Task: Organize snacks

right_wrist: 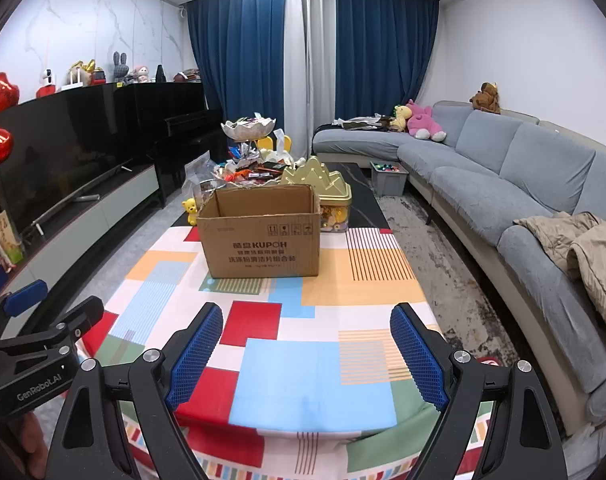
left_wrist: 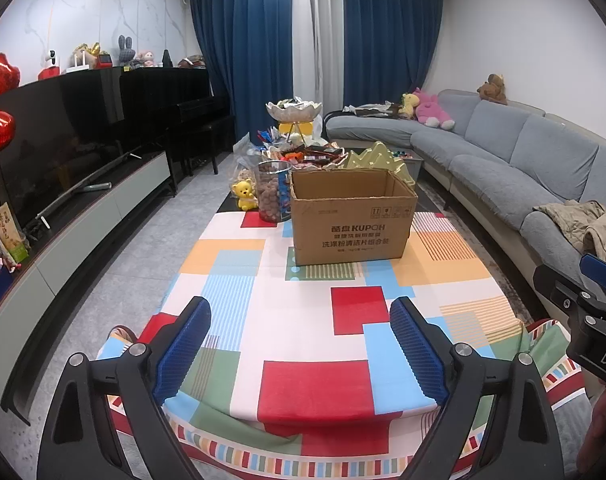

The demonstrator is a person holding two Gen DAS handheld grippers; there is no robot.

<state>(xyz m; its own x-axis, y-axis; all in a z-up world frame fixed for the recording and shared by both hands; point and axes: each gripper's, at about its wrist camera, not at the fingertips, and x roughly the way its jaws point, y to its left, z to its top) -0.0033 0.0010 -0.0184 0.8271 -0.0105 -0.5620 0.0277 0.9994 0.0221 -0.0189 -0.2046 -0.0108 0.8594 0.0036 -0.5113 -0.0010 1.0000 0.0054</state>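
Observation:
An open brown cardboard box (left_wrist: 351,220) (right_wrist: 263,232) stands on the colourful checked tablecloth (left_wrist: 303,320) (right_wrist: 303,360). Behind it lies a heap of wrapped snacks (left_wrist: 303,154) (right_wrist: 251,174), with a clear jar of brown snacks (left_wrist: 271,190) to the box's left and a gold mountain-shaped tin (left_wrist: 377,162) (right_wrist: 321,184) to its right. My left gripper (left_wrist: 301,344) hovers open over the near end of the table, nothing between its blue pads. My right gripper (right_wrist: 305,352) is likewise open and empty, well short of the box.
A yellow bear toy (left_wrist: 245,194) (right_wrist: 190,209) sits beside the jar. A tiered bowl stand (left_wrist: 293,114) (right_wrist: 249,130) rises behind the snacks. A TV cabinet (left_wrist: 83,216) runs along the left, a grey sofa (right_wrist: 503,184) along the right, and a grey bin (right_wrist: 389,178) stands on the floor.

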